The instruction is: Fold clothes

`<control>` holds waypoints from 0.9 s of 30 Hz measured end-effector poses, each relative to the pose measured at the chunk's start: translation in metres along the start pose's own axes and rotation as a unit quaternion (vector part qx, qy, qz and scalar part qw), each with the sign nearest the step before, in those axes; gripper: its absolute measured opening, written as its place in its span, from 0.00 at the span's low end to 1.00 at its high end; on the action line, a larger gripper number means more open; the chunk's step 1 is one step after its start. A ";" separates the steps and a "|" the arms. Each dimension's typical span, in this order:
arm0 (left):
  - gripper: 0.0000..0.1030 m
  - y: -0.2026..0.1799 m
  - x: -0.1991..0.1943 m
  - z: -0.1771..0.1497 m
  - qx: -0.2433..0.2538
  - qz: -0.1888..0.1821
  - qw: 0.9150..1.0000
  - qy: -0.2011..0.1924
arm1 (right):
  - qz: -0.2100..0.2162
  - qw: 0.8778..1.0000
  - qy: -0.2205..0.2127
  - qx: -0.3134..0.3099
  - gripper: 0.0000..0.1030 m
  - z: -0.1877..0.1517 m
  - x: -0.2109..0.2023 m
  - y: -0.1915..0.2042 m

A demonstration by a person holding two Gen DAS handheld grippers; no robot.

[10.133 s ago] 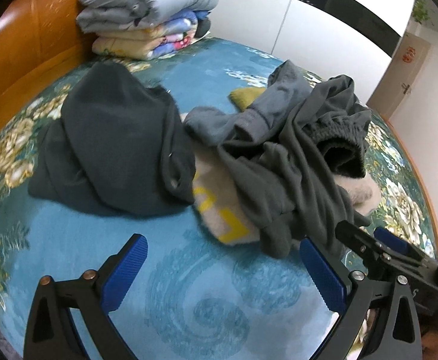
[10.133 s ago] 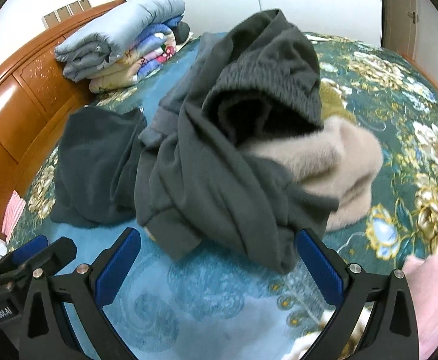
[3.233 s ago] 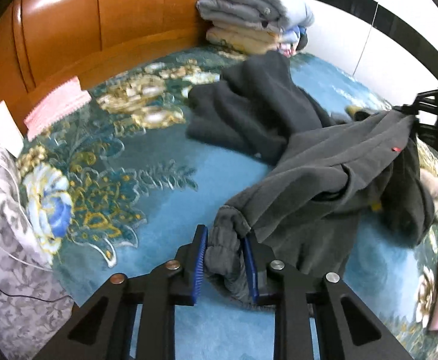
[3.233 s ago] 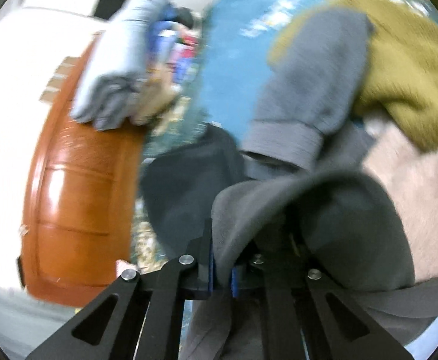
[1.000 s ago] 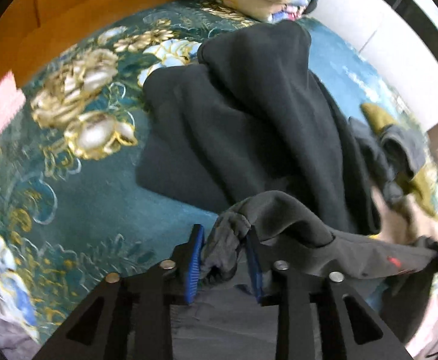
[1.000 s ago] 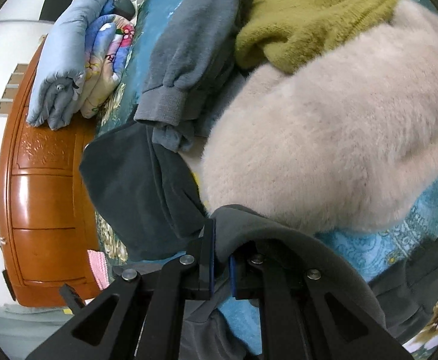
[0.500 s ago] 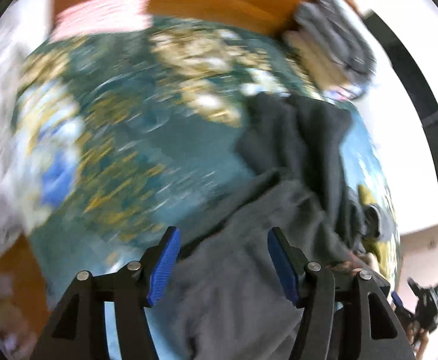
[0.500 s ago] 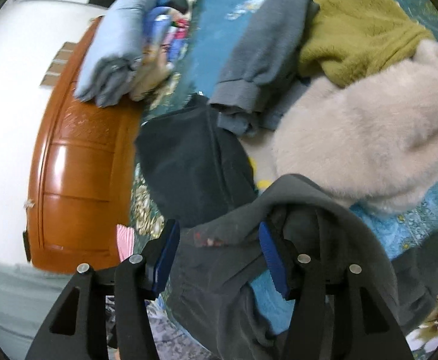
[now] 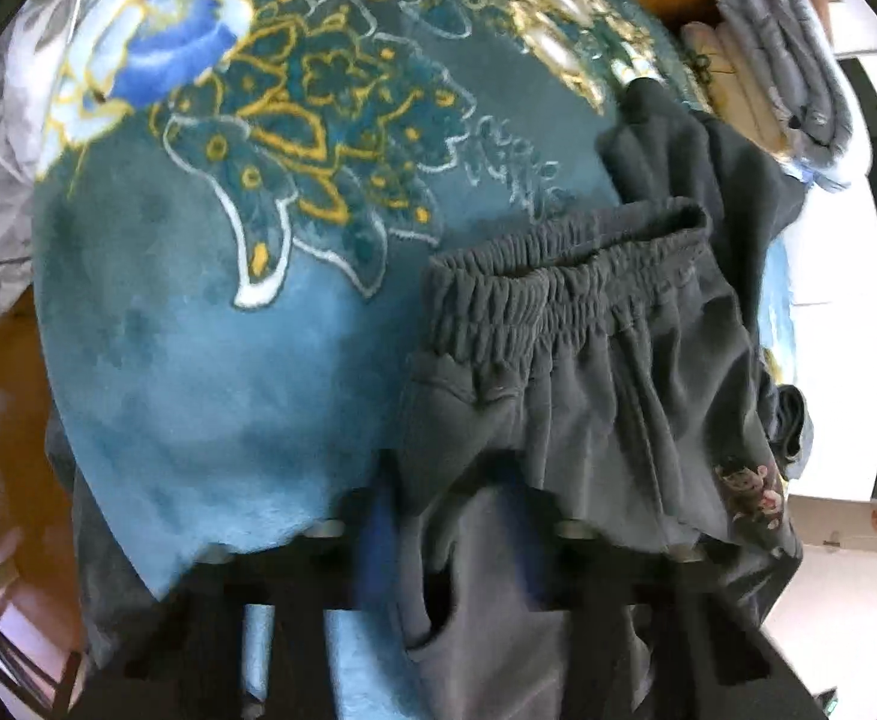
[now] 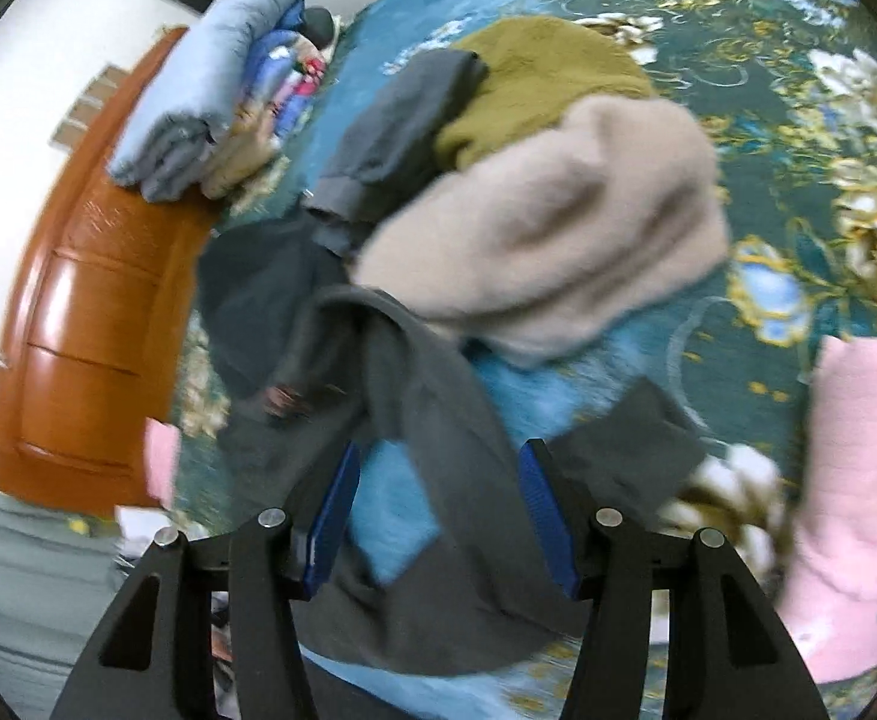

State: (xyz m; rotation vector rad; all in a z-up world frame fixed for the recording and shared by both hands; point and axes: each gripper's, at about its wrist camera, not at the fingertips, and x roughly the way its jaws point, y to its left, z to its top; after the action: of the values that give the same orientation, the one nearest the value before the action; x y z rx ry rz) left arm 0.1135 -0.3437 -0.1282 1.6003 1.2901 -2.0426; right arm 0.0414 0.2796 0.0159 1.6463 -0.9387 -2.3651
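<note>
Dark grey trousers (image 9: pixel 588 372) lie on the blue flowered bed cover (image 9: pixel 228 360), their elastic waistband (image 9: pixel 558 294) spread flat ahead of my left gripper (image 9: pixel 453 546). That gripper's fingers stand close together with trouser cloth pinched between the blue pads, blurred and partly covered by fabric. In the right wrist view another part of the trousers (image 10: pixel 426 408) runs between the fingers of my right gripper (image 10: pixel 441 516), which is open and not clamping the cloth.
A heap of clothes lies beyond: a beige fleece (image 10: pixel 546 228), an olive top (image 10: pixel 546 72), a grey sweater (image 10: pixel 396 138) and a dark garment (image 9: pixel 708 168). Pink cloth (image 10: pixel 858 480) lies at the right. Folded quilts (image 10: pixel 210 102) rest against the wooden headboard (image 10: pixel 78 312).
Both grippers held the trousers a second ago and let go half a second ago. The left has since narrowed onto cloth below the waistband; the right stays open. Both views swung fast.
</note>
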 end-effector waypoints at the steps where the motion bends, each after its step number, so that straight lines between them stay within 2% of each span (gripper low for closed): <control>1: 0.11 -0.002 0.002 -0.001 -0.001 0.006 1.000 0.000 | -0.009 1.000 0.007 -0.007 0.55 -0.006 0.001 -0.003; 6: 0.07 -0.009 -0.024 0.012 0.007 0.032 0.998 -0.053 | -0.006 0.999 0.042 -0.033 0.55 -0.026 0.022 -0.007; 11: 0.07 -0.010 -0.061 0.038 0.013 0.048 0.993 -0.106 | -0.031 0.995 0.066 -0.074 0.55 -0.042 0.043 -0.006; 15: 0.07 -0.002 -0.067 0.045 0.021 0.050 0.994 -0.098 | -0.016 0.993 0.087 -0.080 0.55 -0.057 0.055 -0.014; 19: 0.10 -0.002 -0.062 0.038 0.029 0.051 0.995 -0.084 | 0.028 0.988 0.121 -0.095 0.55 -0.080 0.068 -0.008; 21: 0.11 -0.003 -0.061 0.035 0.032 0.051 0.995 -0.078 | 0.027 0.983 0.138 -0.116 0.55 -0.091 0.077 -0.002; 22: 0.14 -0.004 -0.064 0.032 0.033 0.051 0.995 -0.079 | 0.016 0.982 0.141 -0.126 0.59 -0.095 0.081 -0.001; 23: 0.22 -0.006 -0.067 0.030 0.033 0.050 0.995 -0.081 | 0.005 0.980 0.143 -0.136 0.65 -0.098 0.086 0.001; 24: 0.28 -0.007 -0.069 0.028 0.032 0.047 0.995 -0.080 | -0.006 0.980 0.142 -0.141 0.66 -0.100 0.091 0.002; 25: 0.40 -0.008 -0.072 0.026 0.029 0.041 0.996 -0.079 | -0.017 0.979 0.142 -0.147 0.66 -0.102 0.097 0.003; 27: 0.46 -0.008 -0.074 0.023 0.028 0.032 0.996 -0.078 | -0.029 0.980 0.141 -0.134 0.66 -0.102 0.105 0.000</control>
State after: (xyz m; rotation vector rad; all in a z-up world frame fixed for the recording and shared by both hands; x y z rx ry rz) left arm 0.1204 -0.3795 -0.0588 1.4516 1.1242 -2.1338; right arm 0.0887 0.1918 -0.0919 1.8504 -0.5024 -2.1007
